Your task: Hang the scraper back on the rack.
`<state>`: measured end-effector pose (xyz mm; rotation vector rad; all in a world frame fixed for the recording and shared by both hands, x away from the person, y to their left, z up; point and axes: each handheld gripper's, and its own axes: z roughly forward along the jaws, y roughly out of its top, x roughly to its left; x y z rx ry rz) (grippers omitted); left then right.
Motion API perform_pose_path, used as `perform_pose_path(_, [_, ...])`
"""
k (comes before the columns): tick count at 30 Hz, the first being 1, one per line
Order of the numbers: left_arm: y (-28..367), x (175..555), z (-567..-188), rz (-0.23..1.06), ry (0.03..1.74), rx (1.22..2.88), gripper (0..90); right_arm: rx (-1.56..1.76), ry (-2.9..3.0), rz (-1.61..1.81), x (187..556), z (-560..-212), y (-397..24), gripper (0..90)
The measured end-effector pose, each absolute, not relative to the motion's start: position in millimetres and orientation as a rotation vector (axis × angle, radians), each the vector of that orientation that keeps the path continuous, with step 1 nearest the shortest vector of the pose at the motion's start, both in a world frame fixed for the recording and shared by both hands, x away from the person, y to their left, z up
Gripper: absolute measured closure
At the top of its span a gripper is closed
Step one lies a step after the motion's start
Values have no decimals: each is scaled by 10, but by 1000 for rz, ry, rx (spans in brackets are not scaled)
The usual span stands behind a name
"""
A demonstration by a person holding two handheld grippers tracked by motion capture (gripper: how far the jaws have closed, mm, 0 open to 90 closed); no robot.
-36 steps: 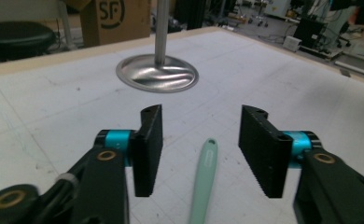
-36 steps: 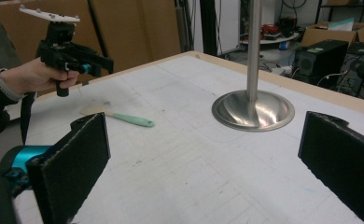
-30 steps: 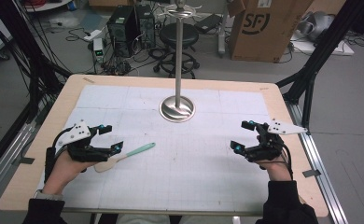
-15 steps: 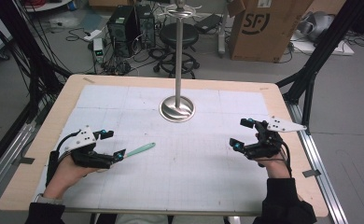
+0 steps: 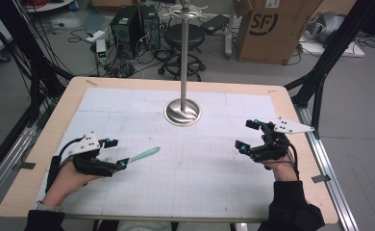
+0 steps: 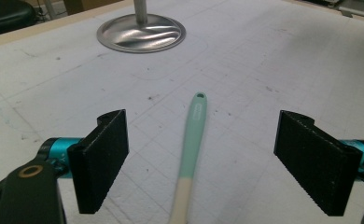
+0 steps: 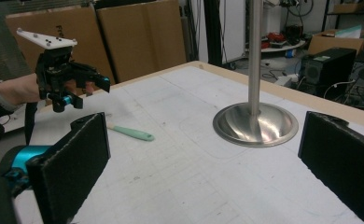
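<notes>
On the bench's gridded white mat [image 5: 128, 103], a spatula [image 5: 143, 154] is straddled by the open left gripper [image 5: 116, 154], jaws lately narrowed; the right gripper [image 5: 248, 134] is held open near the right edge, with boxes [image 5: 267, 29] behind.

The high view is looking forward and down from above the person's side, taking in the whole counter [image 5: 56, 130]. The left gripper view is sitting low and close, facing the stand [image 6: 141, 31]. The right gripper view is looking across the counter. All three are sharing the stand and spatula [image 7: 129, 132].
</notes>
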<state>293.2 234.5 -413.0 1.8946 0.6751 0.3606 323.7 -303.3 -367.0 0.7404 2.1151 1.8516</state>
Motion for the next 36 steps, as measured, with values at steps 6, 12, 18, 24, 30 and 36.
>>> perform_pose_path(6, [2318,3018,-4104,306,665,1943,175,740,2120,1849,3227,-3667,-3028,9])
perform_pose_path(12, [2259,3128,-4124,270,658,2087,168,732,2131,1837,3211,-3666,-3019,9])
perform_pose_path(18, [2199,3227,-4036,208,620,2158,176,736,2137,1832,3163,-3666,-3032,9])
perform_pose_path(24, [2071,3297,-3949,232,599,2309,285,748,2135,1830,3128,-3673,-3054,9])
perform_pose_path(30, [1940,3385,-3958,181,573,2478,363,739,2128,1834,3118,-3665,-3058,9])
perform_pose_path(36, [1886,3477,-3996,139,590,2611,482,737,2137,1832,3129,-3673,-3053,9])
